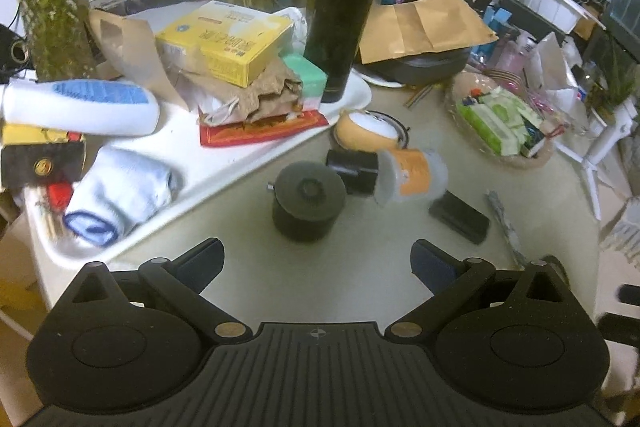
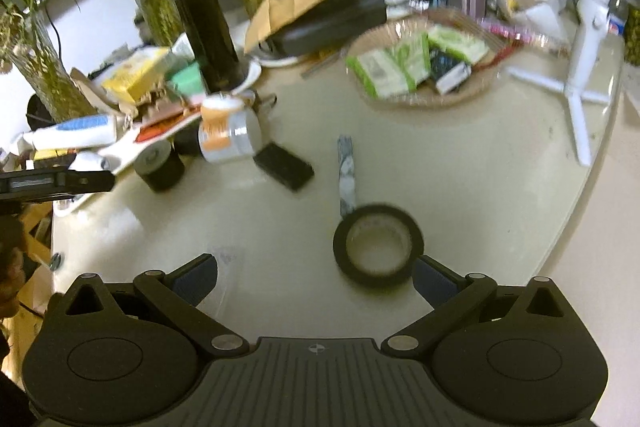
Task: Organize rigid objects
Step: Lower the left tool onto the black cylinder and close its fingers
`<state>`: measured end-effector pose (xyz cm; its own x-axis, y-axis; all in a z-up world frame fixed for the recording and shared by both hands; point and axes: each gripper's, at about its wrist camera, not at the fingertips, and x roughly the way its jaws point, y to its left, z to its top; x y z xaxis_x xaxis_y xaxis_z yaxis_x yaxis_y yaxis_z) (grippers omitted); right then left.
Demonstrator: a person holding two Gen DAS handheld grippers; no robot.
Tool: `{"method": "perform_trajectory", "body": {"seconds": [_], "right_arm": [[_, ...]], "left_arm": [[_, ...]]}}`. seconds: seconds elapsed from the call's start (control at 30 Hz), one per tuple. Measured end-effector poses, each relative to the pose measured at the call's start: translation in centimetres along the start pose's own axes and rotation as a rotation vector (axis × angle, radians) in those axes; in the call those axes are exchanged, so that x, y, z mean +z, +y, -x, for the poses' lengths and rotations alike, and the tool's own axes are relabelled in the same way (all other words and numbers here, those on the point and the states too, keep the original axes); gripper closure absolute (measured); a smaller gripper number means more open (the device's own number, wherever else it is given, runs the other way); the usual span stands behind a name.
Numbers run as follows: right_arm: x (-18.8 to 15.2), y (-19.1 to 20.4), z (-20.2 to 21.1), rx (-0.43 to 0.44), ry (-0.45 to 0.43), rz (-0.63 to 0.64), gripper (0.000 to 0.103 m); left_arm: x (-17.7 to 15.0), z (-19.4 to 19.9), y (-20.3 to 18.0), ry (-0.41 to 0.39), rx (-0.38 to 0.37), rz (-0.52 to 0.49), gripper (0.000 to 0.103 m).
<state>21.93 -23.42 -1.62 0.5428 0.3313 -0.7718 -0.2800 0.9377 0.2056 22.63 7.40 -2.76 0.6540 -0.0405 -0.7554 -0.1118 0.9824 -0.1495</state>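
Note:
In the left wrist view my left gripper (image 1: 318, 261) is open and empty above the pale table. Just ahead of it stands a dark round lidded container (image 1: 308, 201). Behind that lie a small black box (image 1: 353, 171), a tipped clear jar with an orange label (image 1: 412, 175), a round orange-and-white object (image 1: 368, 131) and a flat black case (image 1: 460, 215). In the right wrist view my right gripper (image 2: 316, 277) is open and empty. A black tape roll (image 2: 378, 245) lies flat by its right finger (image 2: 434, 281). A patterned stick (image 2: 346, 173) lies beyond the roll.
A white tray (image 1: 224, 163) at the left holds a tall black flask (image 1: 346, 7), a yellow box (image 1: 224, 41), a white bottle (image 1: 80, 107) and a folded blue cloth (image 1: 120, 195). A wicker basket of packets (image 2: 420, 67) stands at the back. A white stand (image 2: 580, 75) is at the right.

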Motion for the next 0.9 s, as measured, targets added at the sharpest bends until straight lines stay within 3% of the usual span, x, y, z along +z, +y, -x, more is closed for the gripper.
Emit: {"method": "perform_trajectory", "body": {"seconds": [0.07, 0.13, 0.47, 0.67, 0.73, 0.9], "right_arm": [[-0.1, 0.1, 0.5, -0.008, -0.023, 0.011, 0.0], [-0.2, 0.1, 0.7, -0.018, -0.032, 0.02, 0.0], [-0.1, -0.5, 0.5, -0.027, -0.044, -0.011, 0.0], [0.2, -0.2, 0.6, -0.042, -0.069, 0.003, 0.0], [0.3, -0.2, 0.5, -0.051, -0.076, 0.01, 0.0], [0.7, -0.4, 0.4, -0.071, -0.097, 0.001, 0.0]], "left_arm": [[0.3, -0.8, 0.0, -0.013, 0.002, -0.01, 0.002], [0.6, -1.9, 0.0, -0.002, 0.014, -0.016, 0.015], [1.7, -5.9, -0.7, 0.034, 0.034, -0.057, 0.019], [2.6, -8.1, -0.7, 0.064, 0.051, -0.039, 0.032], [2.7, -8.7, -0.3, 0.081, 0.072, -0.019, 0.044], [2.8, -8.5, -0.4, 0.081, 0.067, -0.035, 0.045]]}}
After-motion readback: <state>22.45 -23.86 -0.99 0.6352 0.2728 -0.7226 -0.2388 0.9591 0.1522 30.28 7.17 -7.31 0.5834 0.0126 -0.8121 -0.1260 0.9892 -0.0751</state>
